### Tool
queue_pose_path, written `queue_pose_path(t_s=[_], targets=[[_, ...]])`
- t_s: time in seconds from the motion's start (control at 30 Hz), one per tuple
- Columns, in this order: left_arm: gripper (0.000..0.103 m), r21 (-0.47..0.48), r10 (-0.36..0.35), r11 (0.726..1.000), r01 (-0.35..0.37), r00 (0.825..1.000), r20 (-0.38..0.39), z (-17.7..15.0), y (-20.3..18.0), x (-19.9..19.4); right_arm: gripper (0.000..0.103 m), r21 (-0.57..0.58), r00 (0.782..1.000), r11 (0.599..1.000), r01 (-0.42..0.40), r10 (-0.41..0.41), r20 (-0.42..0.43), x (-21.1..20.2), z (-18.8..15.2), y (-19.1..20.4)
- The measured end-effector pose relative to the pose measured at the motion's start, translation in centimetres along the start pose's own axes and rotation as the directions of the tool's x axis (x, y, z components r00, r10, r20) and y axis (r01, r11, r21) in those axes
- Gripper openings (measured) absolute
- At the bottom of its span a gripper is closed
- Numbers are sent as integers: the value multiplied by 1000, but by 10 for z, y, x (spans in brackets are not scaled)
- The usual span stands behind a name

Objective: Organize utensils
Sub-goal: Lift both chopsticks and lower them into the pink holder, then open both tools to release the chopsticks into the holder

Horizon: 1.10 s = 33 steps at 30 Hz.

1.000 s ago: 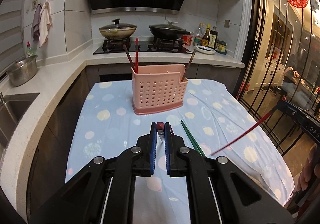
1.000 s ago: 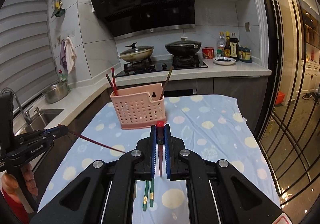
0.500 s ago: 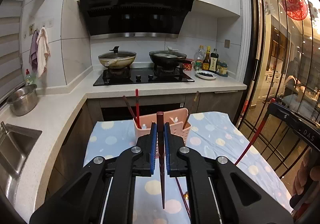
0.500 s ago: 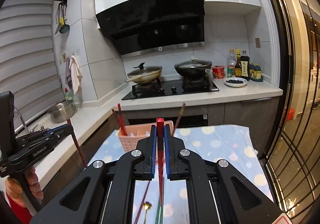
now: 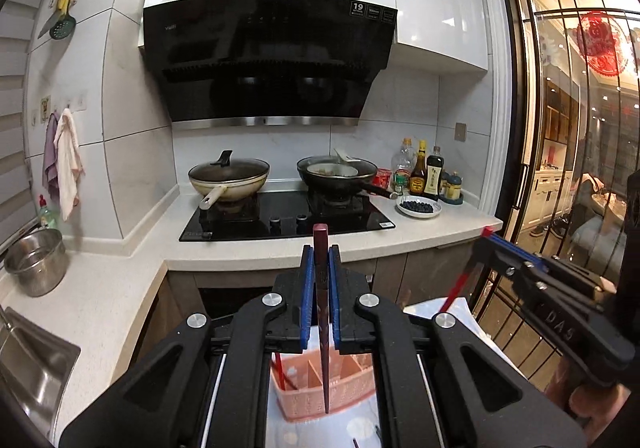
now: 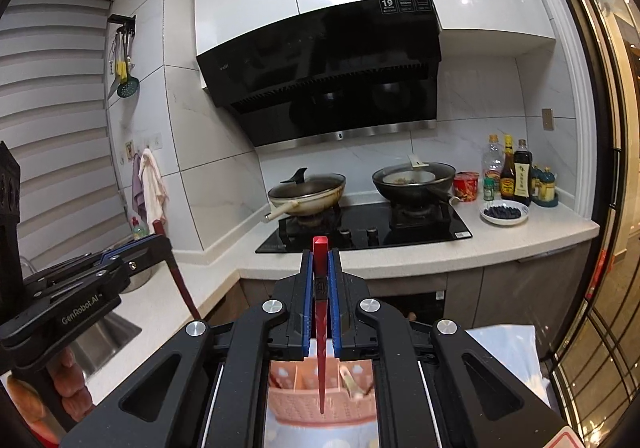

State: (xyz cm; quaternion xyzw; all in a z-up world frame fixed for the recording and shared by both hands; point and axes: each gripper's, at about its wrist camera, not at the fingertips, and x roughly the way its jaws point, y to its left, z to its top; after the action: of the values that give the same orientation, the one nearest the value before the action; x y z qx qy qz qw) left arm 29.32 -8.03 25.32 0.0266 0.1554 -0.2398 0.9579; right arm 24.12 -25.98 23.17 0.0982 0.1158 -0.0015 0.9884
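Observation:
My left gripper (image 5: pixel 321 252) is shut on a dark red chopstick (image 5: pixel 322 312) held upright, its tip hanging over the pink perforated utensil holder (image 5: pixel 320 388) below. My right gripper (image 6: pixel 321 254) is shut on a bright red chopstick (image 6: pixel 321 328), also upright, tip above the same pink holder (image 6: pixel 320 396). The holder has divided compartments with other chopsticks in it. The right gripper shows at the right of the left wrist view (image 5: pixel 486 234); the left gripper shows at the left of the right wrist view (image 6: pixel 160 238).
The holder stands on a table with a blue spotted cloth (image 5: pixel 448 308). Beyond it are the white counter (image 5: pixel 400 244), a black hob with two pans (image 5: pixel 228 175), sauce bottles (image 5: pixel 420 175), a sink (image 5: pixel 24 360) and a steel pot (image 5: pixel 36 260) at left, glass doors at right.
Both grippers have risen and moved forward over the holder, each carrying its chopstick from slanted to upright. The table has dropped almost out of view.

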Motion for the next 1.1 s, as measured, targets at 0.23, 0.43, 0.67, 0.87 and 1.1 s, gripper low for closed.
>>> queue_pose_path(t_s=[0.23, 0.43, 0.67, 0.87, 1.1], targets=[[7, -4, 6, 1000, -7, 999, -48, -4, 8, 52, 7, -3, 999, 1000, 6, -6, -41, 62, -2, 5], [7, -17, -7, 1000, 5, 993, -119, -31, 13, 84, 7, -5, 992, 1000, 13, -14, -122, 100, -28, 0], [7, -22, 0, 1000, -3, 986, -167, -51, 15, 102, 7, -21, 979, 1000, 23, -27, -204, 124, -56, -4], [48, -15, 60, 998, -63, 987, -149, -56, 15, 93, 37, -62, 983, 995, 77, -86, -161, 112, -61, -1], [61, -21, 70, 997, -73, 988, -137, -58, 18, 71, 41, -45, 988, 996, 76, -81, -130, 78, -56, -5]])
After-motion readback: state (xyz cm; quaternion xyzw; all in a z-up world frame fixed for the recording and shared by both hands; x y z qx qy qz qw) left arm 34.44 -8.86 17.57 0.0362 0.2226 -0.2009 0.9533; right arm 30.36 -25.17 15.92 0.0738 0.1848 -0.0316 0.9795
